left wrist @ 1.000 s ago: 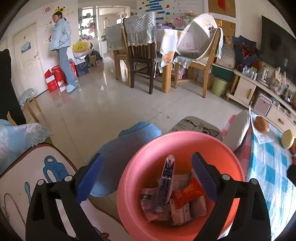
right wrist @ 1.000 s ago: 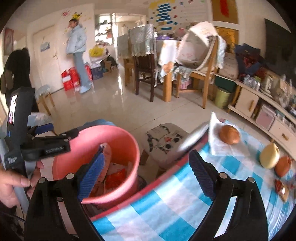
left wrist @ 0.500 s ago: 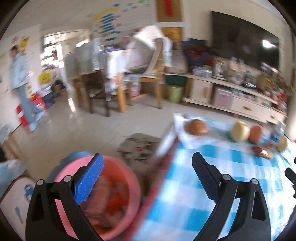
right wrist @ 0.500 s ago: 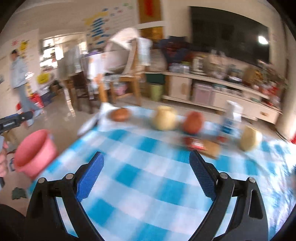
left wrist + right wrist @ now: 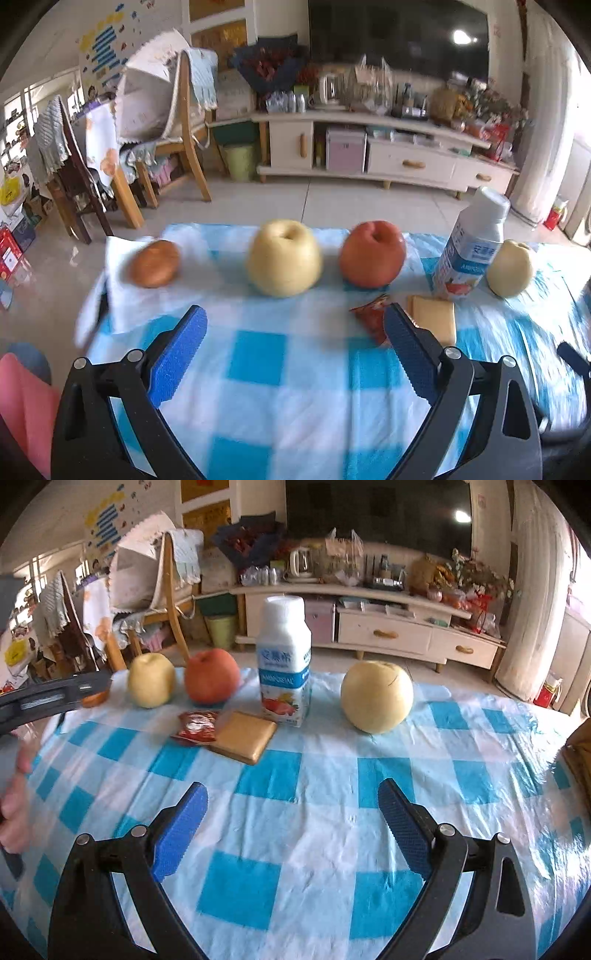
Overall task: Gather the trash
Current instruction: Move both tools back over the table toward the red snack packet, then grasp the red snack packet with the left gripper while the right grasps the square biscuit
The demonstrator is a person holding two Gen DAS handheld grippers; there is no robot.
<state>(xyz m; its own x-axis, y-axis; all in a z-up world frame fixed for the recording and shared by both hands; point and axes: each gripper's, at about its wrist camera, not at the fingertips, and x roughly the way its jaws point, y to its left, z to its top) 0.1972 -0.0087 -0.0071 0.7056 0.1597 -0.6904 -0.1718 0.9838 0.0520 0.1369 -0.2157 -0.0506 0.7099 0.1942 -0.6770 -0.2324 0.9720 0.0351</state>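
Note:
A red snack wrapper (image 5: 195,726) and a flat gold packet (image 5: 244,741) lie side by side on the blue-checked tablecloth (image 5: 280,834); the left wrist view has the wrapper (image 5: 371,319) and the packet (image 5: 434,319) by my right finger. My left gripper (image 5: 295,354) is open and empty, hovering over the cloth. My right gripper (image 5: 291,830) is open too, short of the packet. The pink bucket's rim (image 5: 26,402) shows at lower left, below the table edge.
Behind the trash stand a yoghurt bottle (image 5: 283,661), a red apple (image 5: 211,676), two yellow pears (image 5: 376,697) (image 5: 150,680) and a bun on a white napkin (image 5: 155,264). A hand (image 5: 14,812) holds the left tool. Chairs (image 5: 173,125) and a TV cabinet (image 5: 369,147) stand beyond.
Both views swung right from the pink bucket to the table. The bucket slid to the left edge, and the fruit, bottle and wrappers now sit ahead. Both grippers stayed open.

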